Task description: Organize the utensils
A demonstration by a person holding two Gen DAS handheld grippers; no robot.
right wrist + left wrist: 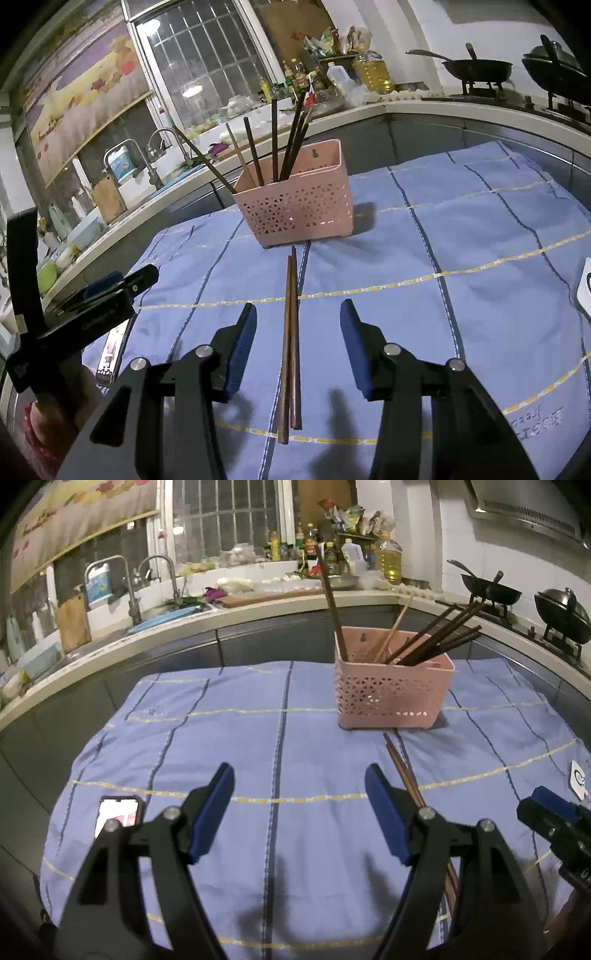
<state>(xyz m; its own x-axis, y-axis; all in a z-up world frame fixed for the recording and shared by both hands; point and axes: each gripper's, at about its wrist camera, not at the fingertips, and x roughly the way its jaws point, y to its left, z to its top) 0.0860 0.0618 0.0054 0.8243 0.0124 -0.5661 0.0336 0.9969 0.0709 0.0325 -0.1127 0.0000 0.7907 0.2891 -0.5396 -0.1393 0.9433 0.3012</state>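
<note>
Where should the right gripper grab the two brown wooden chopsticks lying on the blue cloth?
Probably mid-length on the brown wooden chopsticks, coming down from above. They lie flat and side by side, running between the right gripper's open pads toward the pink perforated plastic basket, so closing across both should catch them together.

We see a pale pink plastic basket [295,206] with triangle cut-outs, dark brown wooden chopsticks [290,343] before it, on a light blue cloth [480,236] lined navy and yellow.
</note>
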